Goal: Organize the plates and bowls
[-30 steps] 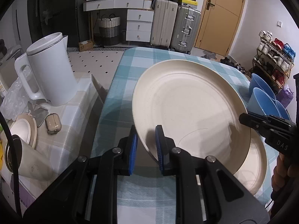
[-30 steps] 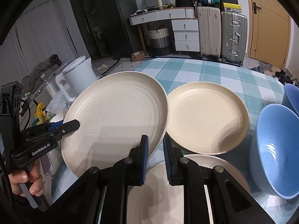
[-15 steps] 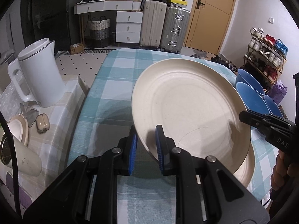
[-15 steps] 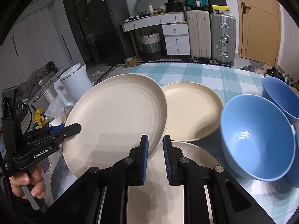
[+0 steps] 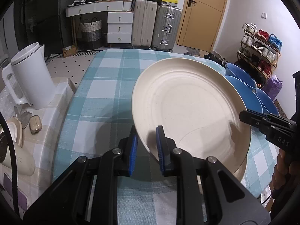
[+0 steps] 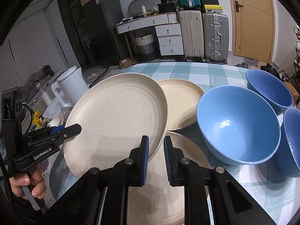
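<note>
Cream plate [image 6: 116, 116], tilted above the checked table [image 5: 105, 93], is clamped by left gripper [image 5: 146, 146] marked "GenRobot.AI" and right gripper [image 6: 156, 154] marked "DAS".

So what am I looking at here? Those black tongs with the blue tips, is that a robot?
No robot: a person holds two hand-held clamps, each carrying a camera that looks along its fingers. One picture is from the left gripper, the other from the right gripper. Each view also shows the other clamp from the side. Together they pinch opposite edges of one large cream plate, held tilted above the checked tablecloth. On the table lie two more cream plates, one under it and one behind, plus three blue bowls. A white kettle stands off to the side.
</note>
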Demonstrator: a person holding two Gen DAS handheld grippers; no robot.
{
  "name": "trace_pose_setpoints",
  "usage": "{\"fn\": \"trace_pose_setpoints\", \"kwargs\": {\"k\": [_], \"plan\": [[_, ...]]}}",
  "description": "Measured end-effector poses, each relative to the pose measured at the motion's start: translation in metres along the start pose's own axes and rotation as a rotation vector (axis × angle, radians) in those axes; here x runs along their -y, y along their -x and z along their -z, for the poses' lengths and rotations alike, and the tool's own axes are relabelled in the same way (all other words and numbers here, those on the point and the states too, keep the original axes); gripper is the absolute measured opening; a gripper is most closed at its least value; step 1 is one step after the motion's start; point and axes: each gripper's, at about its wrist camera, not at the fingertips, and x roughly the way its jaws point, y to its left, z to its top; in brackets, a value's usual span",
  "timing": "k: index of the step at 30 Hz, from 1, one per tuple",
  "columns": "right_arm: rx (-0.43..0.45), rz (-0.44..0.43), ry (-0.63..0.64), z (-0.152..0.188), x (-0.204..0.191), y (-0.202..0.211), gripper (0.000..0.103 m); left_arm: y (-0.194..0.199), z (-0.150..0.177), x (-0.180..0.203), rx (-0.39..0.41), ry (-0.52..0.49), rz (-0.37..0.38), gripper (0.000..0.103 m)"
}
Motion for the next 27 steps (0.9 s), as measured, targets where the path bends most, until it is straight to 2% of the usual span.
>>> {"fn": "trace_pose_setpoints", "kwargs": {"k": [27], "plan": [[-0.026, 0.033, -0.064, 0.040, 0.030, 0.019, 0.017, -0.007, 0.020, 0.032, -0.039, -0.069, 0.053, 0.016]]}}
